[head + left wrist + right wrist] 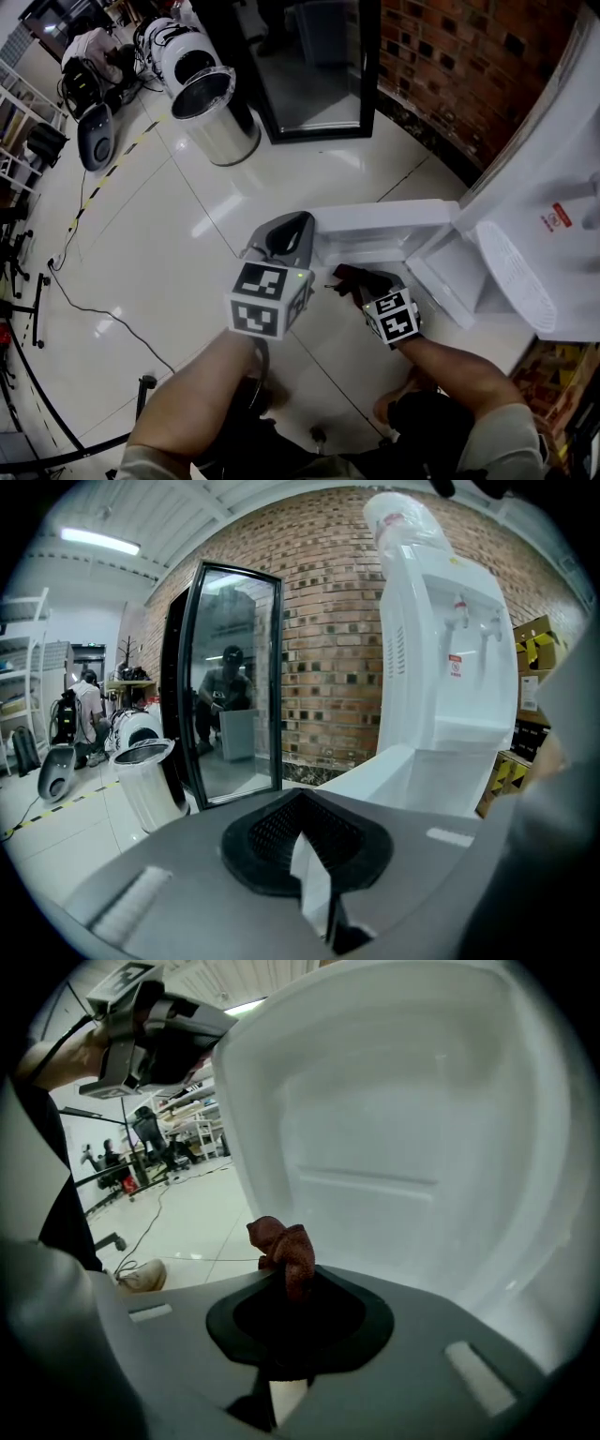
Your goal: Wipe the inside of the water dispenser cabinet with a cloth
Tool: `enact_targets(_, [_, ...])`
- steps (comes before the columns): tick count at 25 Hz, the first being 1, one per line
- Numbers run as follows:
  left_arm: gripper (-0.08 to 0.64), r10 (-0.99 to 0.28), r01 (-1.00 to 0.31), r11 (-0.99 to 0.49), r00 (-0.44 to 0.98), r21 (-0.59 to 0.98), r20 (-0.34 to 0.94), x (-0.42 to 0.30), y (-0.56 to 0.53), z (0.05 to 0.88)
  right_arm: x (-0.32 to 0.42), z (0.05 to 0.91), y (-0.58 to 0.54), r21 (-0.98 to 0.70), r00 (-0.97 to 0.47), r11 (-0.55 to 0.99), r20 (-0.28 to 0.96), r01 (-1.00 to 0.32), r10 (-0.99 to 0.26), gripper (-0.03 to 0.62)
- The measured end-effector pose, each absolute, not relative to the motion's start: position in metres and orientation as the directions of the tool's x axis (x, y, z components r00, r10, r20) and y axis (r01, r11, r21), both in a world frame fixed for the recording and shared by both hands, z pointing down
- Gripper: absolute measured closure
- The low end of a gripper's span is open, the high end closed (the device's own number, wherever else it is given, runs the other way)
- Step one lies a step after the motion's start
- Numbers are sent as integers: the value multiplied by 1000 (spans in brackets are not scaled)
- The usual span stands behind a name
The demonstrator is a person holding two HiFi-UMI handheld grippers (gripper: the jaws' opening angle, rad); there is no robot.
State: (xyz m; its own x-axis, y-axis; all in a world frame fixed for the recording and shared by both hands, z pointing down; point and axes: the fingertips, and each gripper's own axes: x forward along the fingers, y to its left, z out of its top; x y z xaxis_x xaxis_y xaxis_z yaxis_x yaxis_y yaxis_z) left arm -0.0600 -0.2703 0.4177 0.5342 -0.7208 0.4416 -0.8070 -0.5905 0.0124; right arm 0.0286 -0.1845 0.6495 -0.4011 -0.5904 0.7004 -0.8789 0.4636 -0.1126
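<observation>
The white water dispenser (553,187) stands ahead and to the right of the right claw (286,1297). Its low cabinet door (375,227) is swung open just in front of both claws. A white moulded panel (422,1147), which I take for that door's inner face, rises close beyond the right claw's tip. The left claw (305,846) is closed with nothing showing between its jaws. It sits at the door's free edge, though I cannot tell whether it touches it. The right claw is clamped on the cloth (284,1246), a dark reddish-brown wad that bunches up out of its jaws. The cloth looks light, soft and limp, so it should fold under pressure. A grip well into the bunch, with a loose tuft left ahead of the tips to press on the plastic, seems best. A small red label (455,665) on the dispenser's front, far above the left claw, is too small to read.
</observation>
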Motion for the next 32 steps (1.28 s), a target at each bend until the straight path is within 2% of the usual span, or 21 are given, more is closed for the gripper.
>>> enact_targets(6, [560,-689,-783,-620,576,53,440,-59,-269,414,-39,663,-196,-153,-487,560,705,-814,-515,526])
enact_targets(15, [560,-639,-725,-687,635,50,434,-64,-261,409,-93,692,-212,-172,-509,601,733,-781,-451,526])
enact_targets(25, [560,-628,-720,-688,655,94,420,-63,-264,409,-76,726,-222,-151,-432,544,789,-826,-437,526])
enact_targets(32, [560,-652,-744,-663,631,88,421,-65,-270,411,-30,718,-236,-87,-335,445,789,-891,-516,528])
